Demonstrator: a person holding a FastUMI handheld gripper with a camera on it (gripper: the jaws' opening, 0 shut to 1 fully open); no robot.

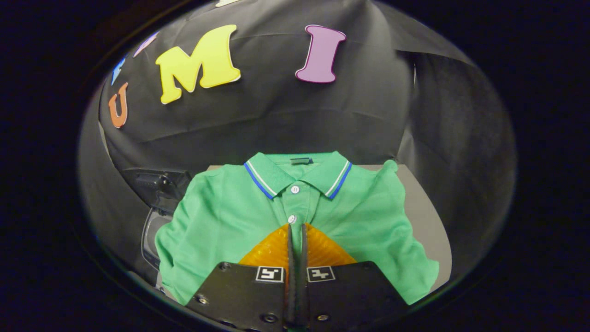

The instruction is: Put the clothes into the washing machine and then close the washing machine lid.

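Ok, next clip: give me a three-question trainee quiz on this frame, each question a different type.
1. True or false: the gripper has its fingers wide apart.
2. Multiple choice: the green polo shirt lies (A) bunched up inside the washing machine, (B) spread flat on the table, collar away from the gripper, (C) hanging from the black cloth wall.
3. Short answer: which part of the shirt do the fingertips meet?

Key:
1. False. The fingers are together, and whether they pinch any cloth cannot be told.
2. B.
3. The button placket, just below the second button.
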